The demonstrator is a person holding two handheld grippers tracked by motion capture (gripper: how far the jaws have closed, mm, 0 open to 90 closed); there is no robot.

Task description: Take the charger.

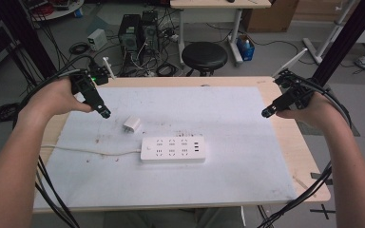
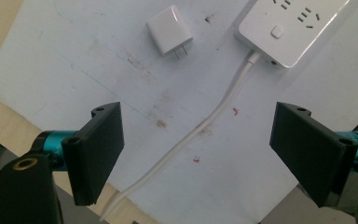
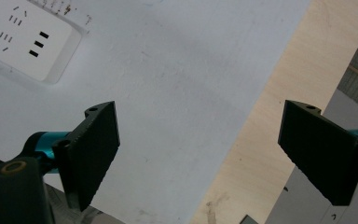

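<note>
White mat (image 1: 228, 142): charger (image 1: 132, 124) lies just left of power strip (image 1: 173, 149). Left gripper (image 1: 105, 114), right gripper (image 1: 264, 113) both spread, empty. Pinch charger's flat sides squarely.

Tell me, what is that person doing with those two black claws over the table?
A person holds a claw in each hand above a white mat on a wooden table. The left claw hangs open close to a small white plug adapter, which lies on its side with its prongs showing. The right claw is open too, near the mat's right edge. A white power strip sits in the middle with its cord running off left. Nothing is picked up or plugged in yet.
</note>
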